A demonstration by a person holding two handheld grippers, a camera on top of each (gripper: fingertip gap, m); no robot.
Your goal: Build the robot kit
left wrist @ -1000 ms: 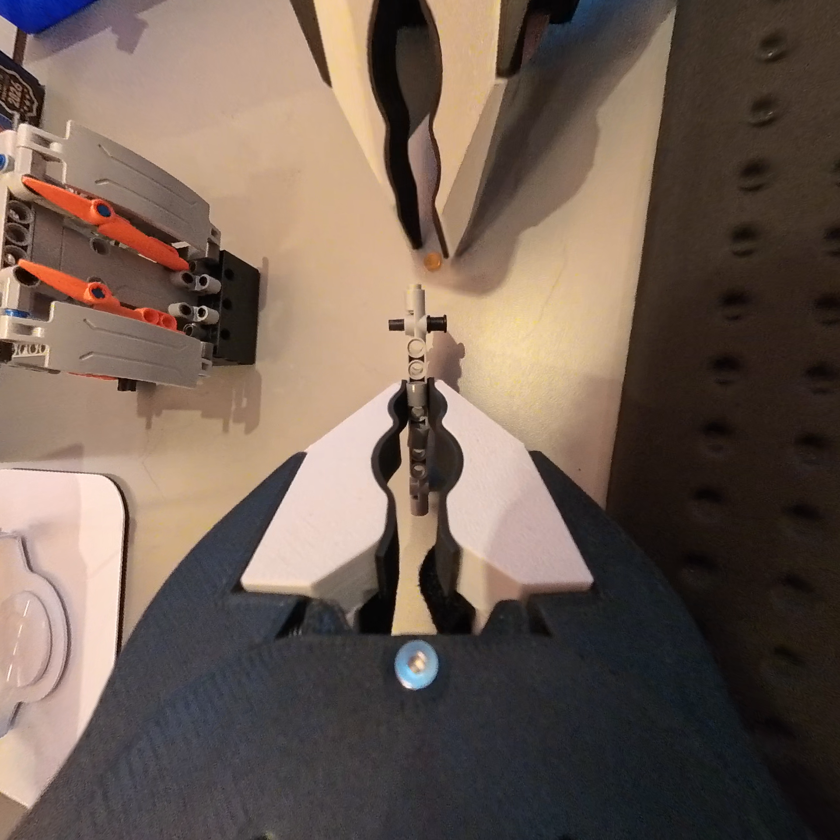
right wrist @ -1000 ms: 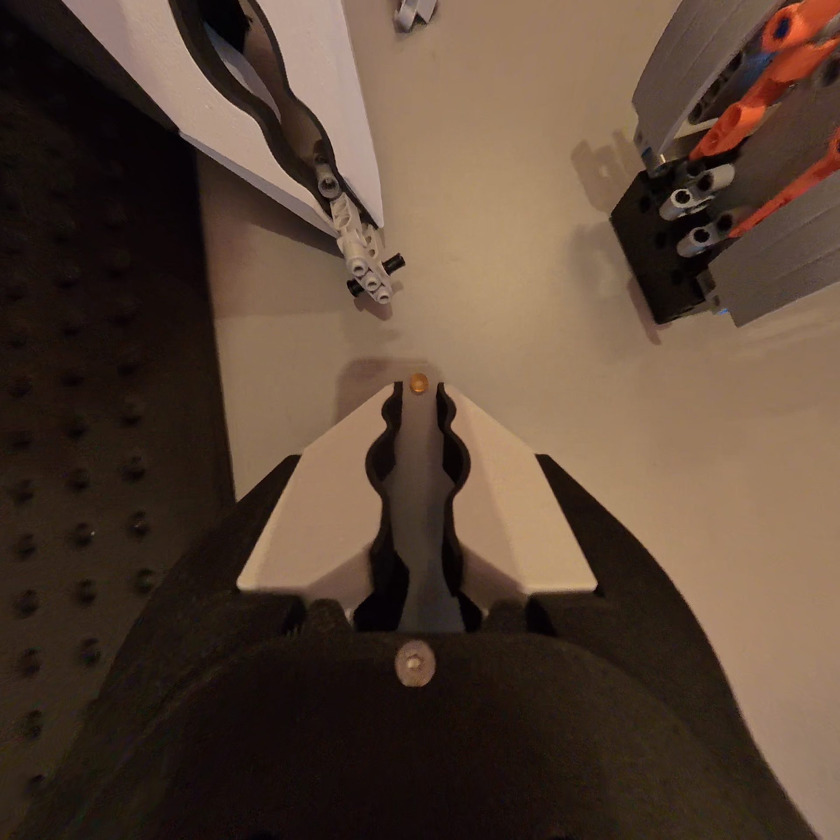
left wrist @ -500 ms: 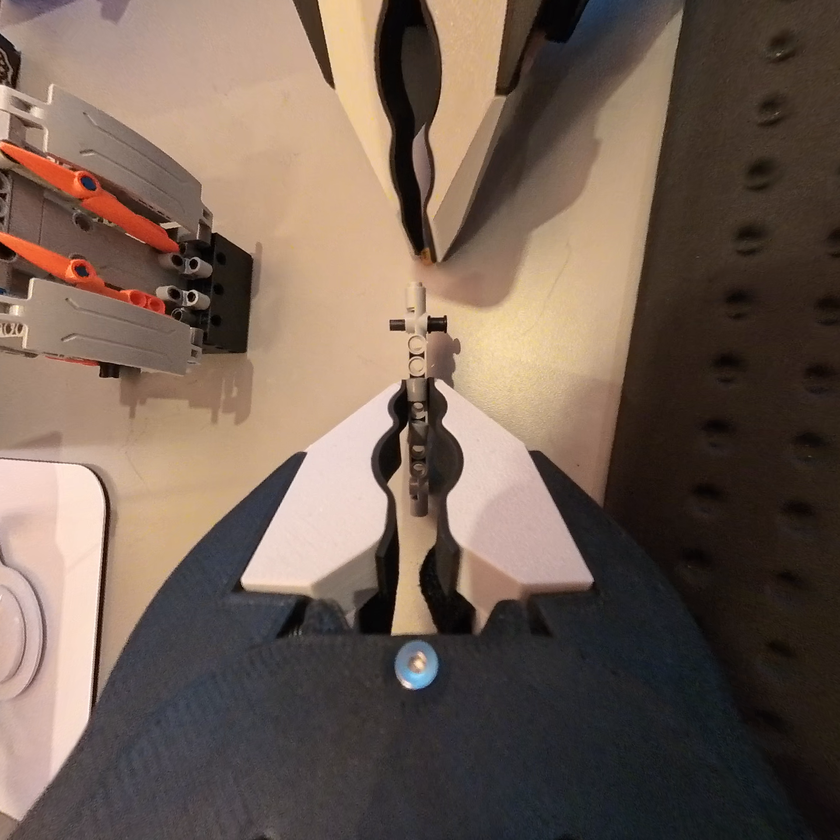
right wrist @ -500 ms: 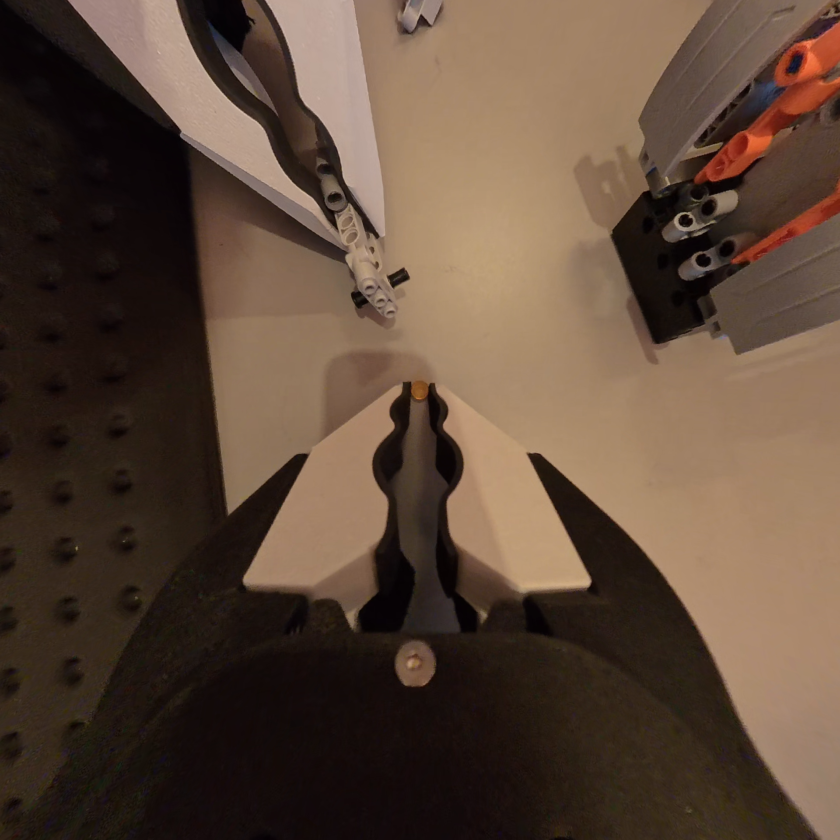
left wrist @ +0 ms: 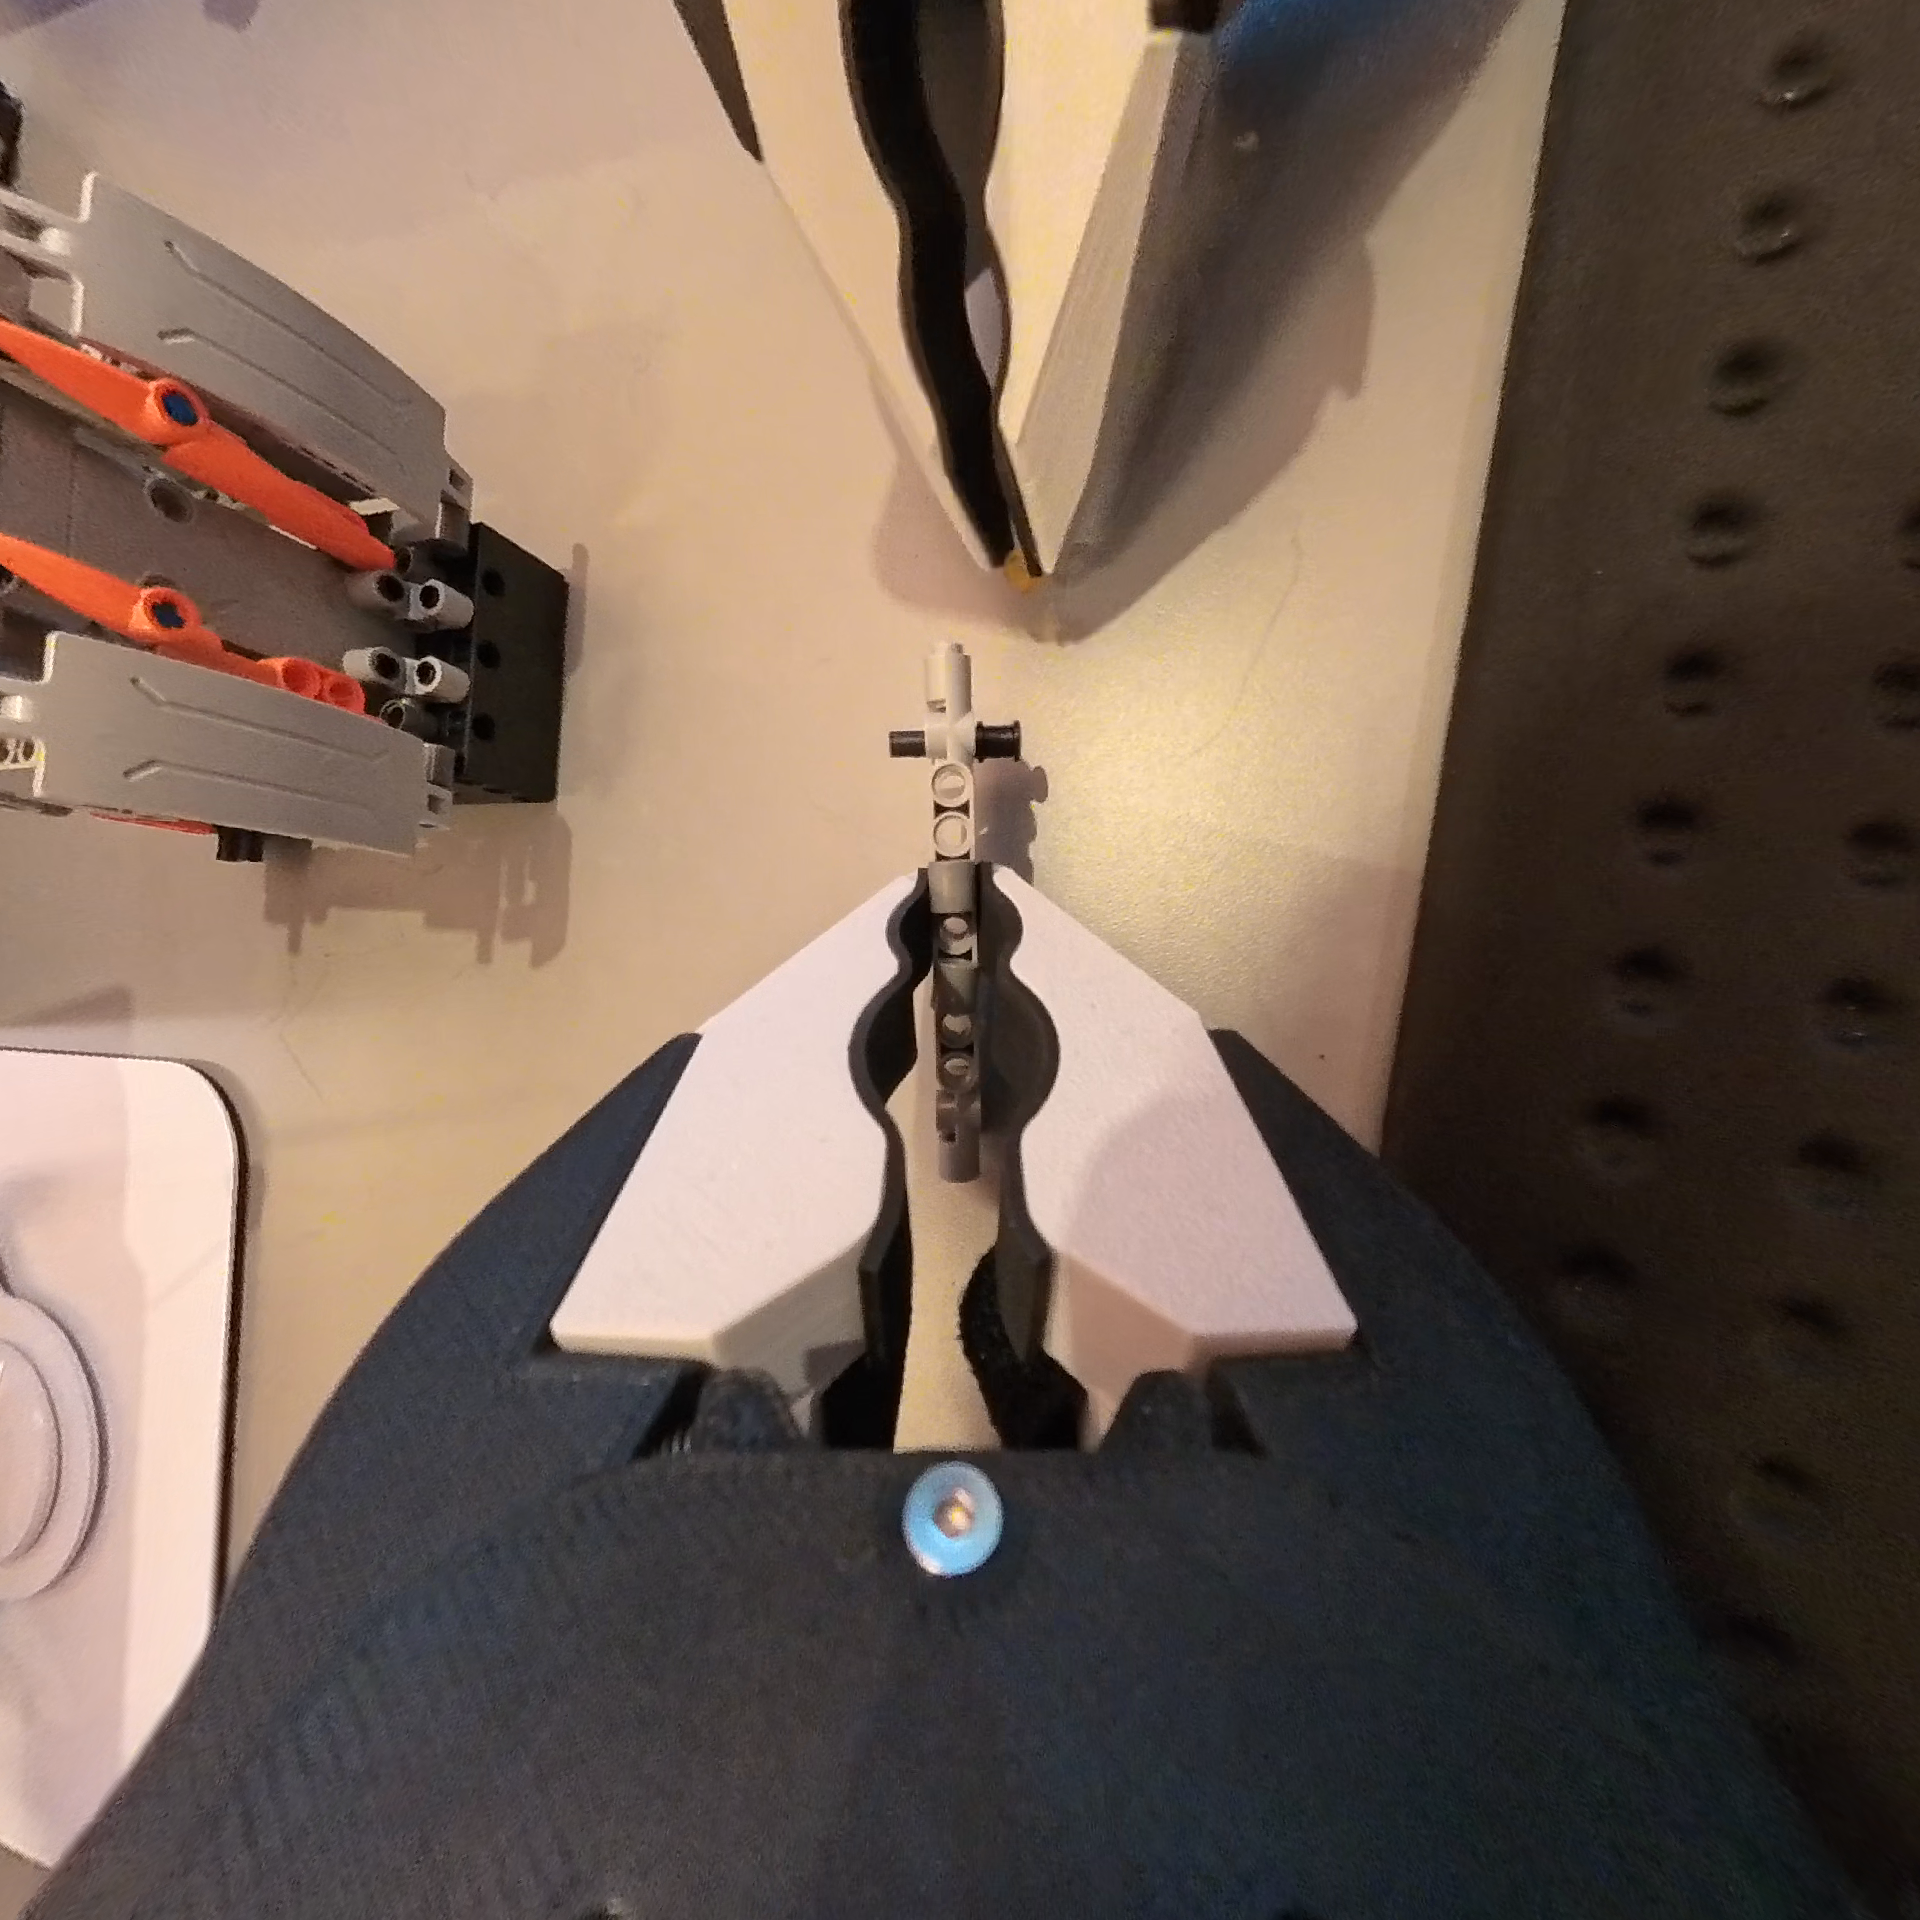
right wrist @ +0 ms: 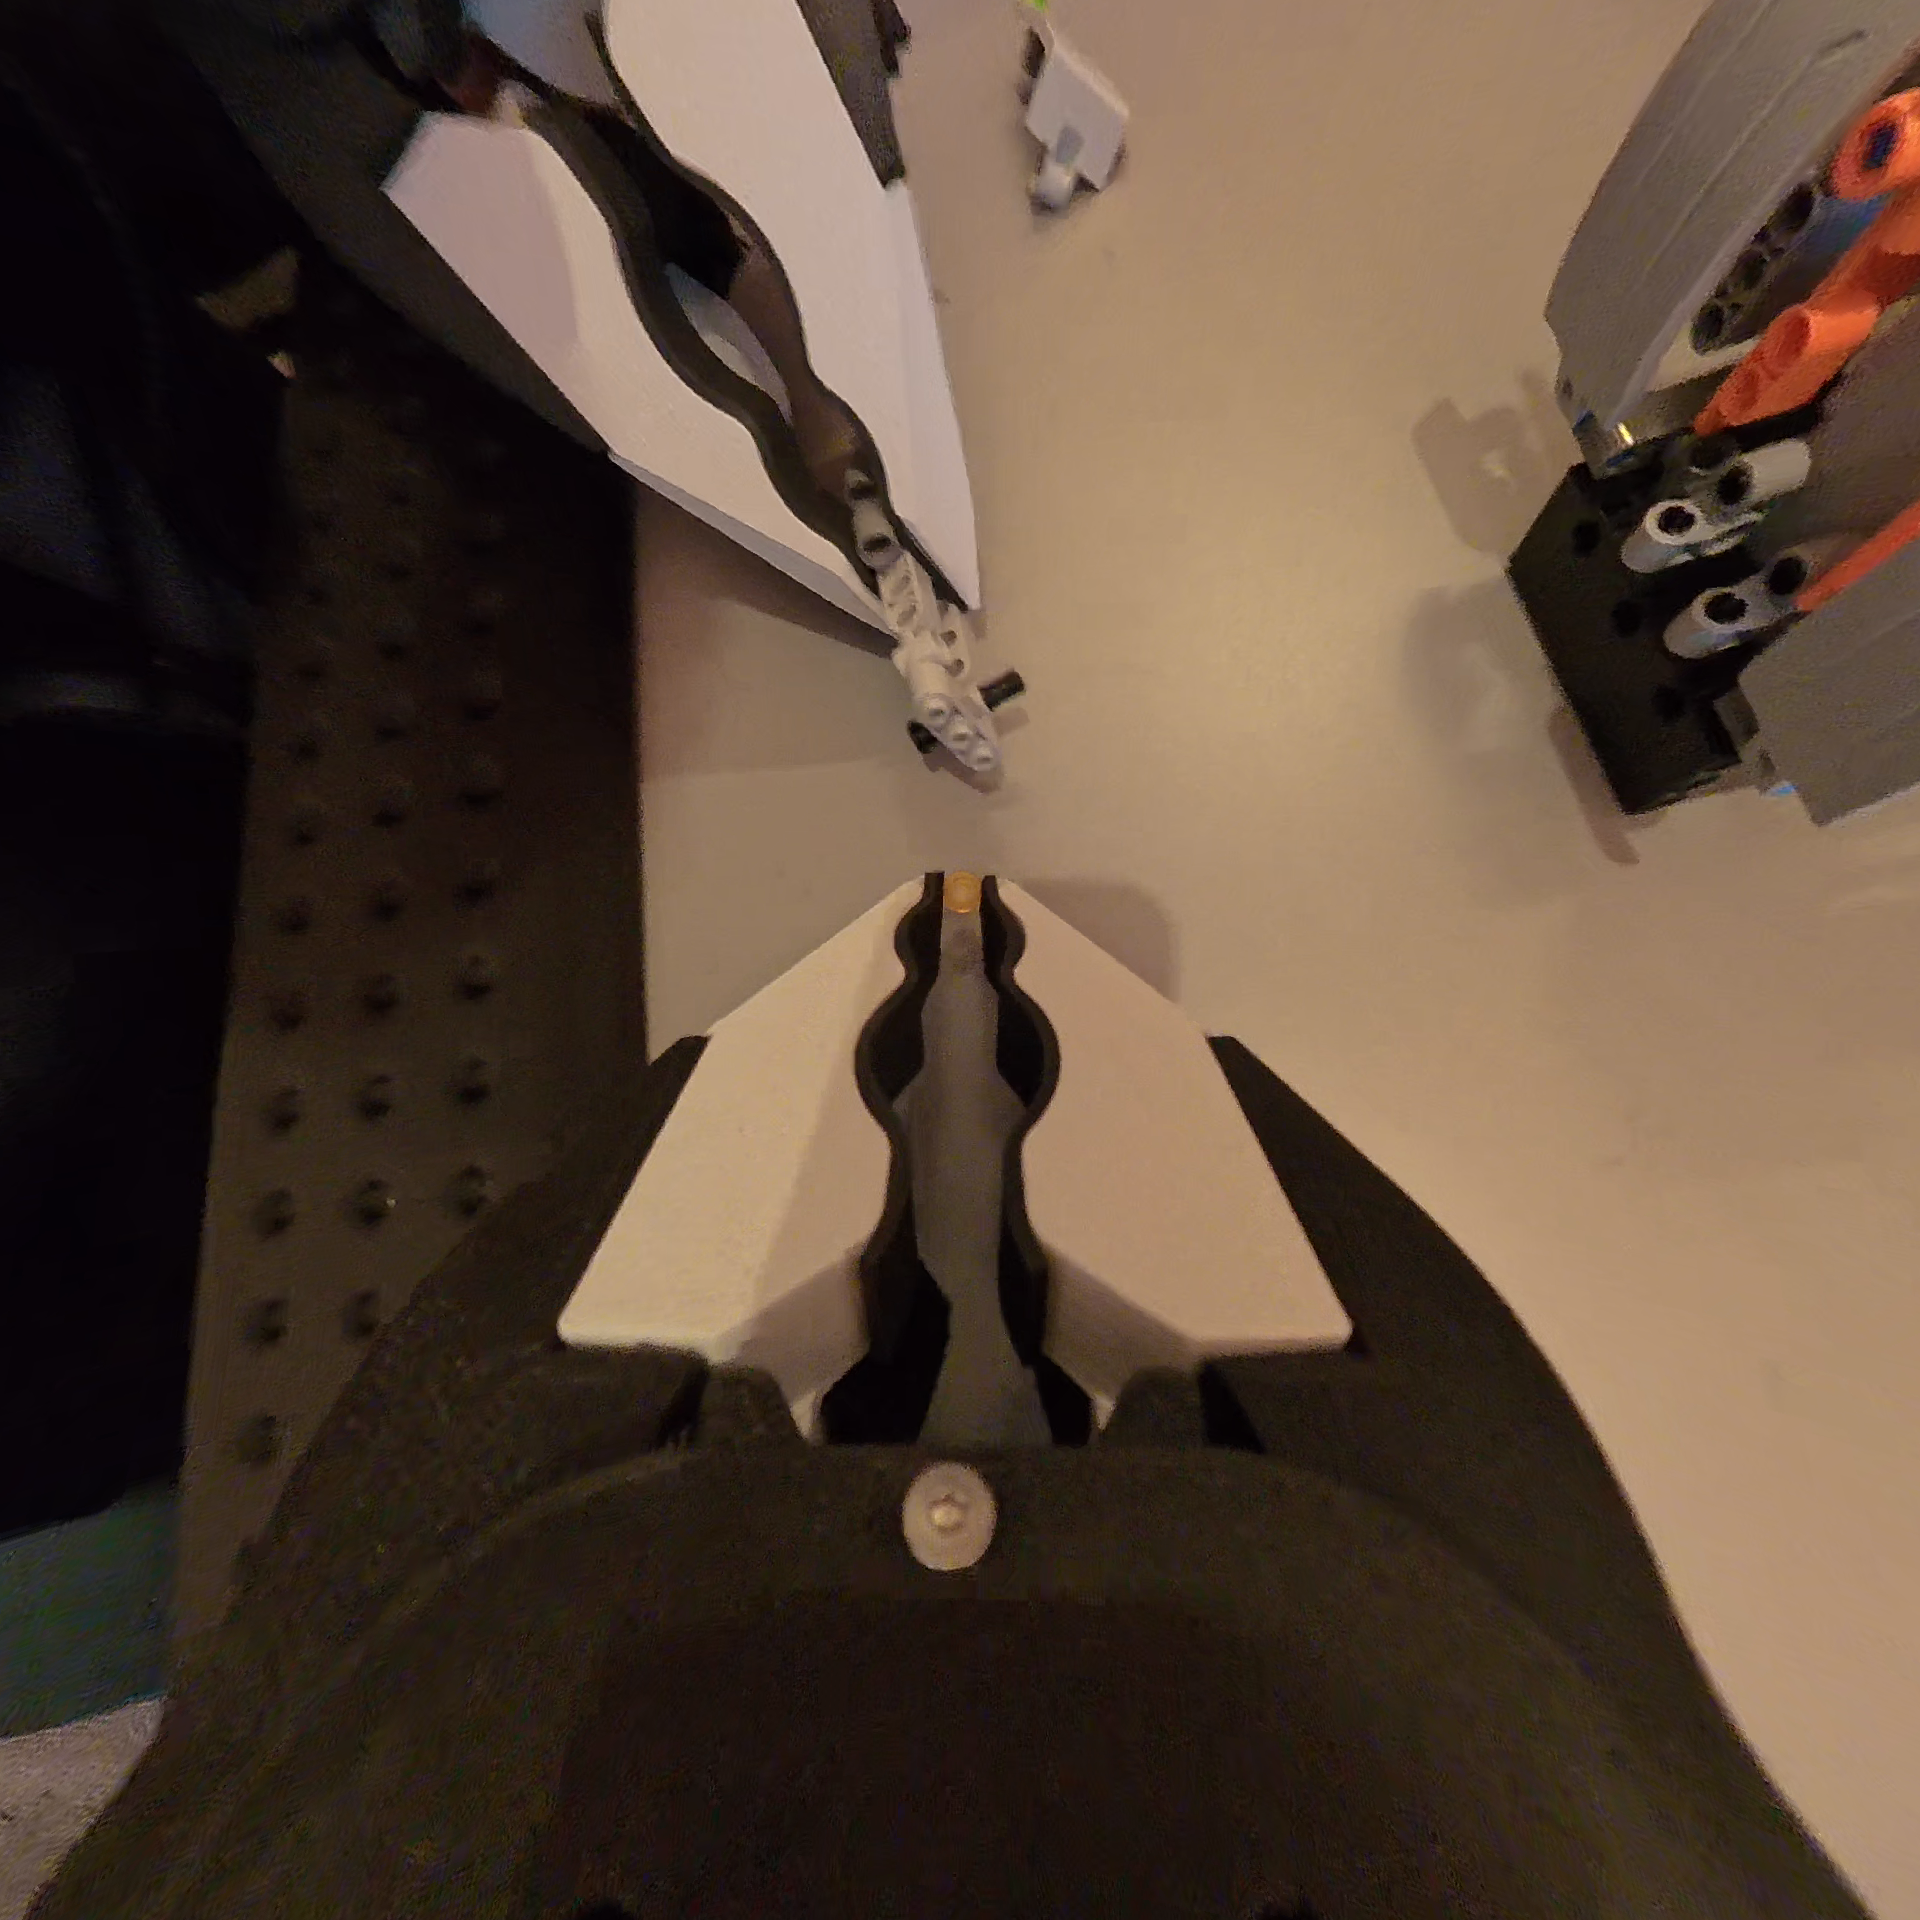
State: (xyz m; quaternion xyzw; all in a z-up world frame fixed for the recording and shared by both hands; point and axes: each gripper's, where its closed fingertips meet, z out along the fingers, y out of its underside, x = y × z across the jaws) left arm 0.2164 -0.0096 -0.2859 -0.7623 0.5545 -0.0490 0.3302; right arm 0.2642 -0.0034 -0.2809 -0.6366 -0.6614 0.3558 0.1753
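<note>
My left gripper (left wrist: 954,883) is shut on a thin grey beam assembly (left wrist: 952,800) with a black cross pin near its far end; the piece sticks out past the fingertips. My right gripper (right wrist: 961,883) is shut on a tiny orange stud (right wrist: 961,891) held at its very tips. The two grippers point at each other over the beige table, a short gap apart. The right gripper shows at the top of the left wrist view (left wrist: 1013,556), with the stud (left wrist: 1023,582) at its tip. The left gripper and its beam assembly (right wrist: 940,696) show at upper left in the right wrist view.
A grey, black and orange brick model (left wrist: 260,634) stands left of the beam, also at right in the right wrist view (right wrist: 1745,561). A dark perforated mat (left wrist: 1714,831) borders the table. A white tray (left wrist: 125,1351) lies at lower left. A small grey part (right wrist: 1075,130) lies farther off.
The right gripper closed its tips on the orange stud and lifted it off the table. The left gripper kept its grip on the beam assembly; the two grippers stayed facing each other.
</note>
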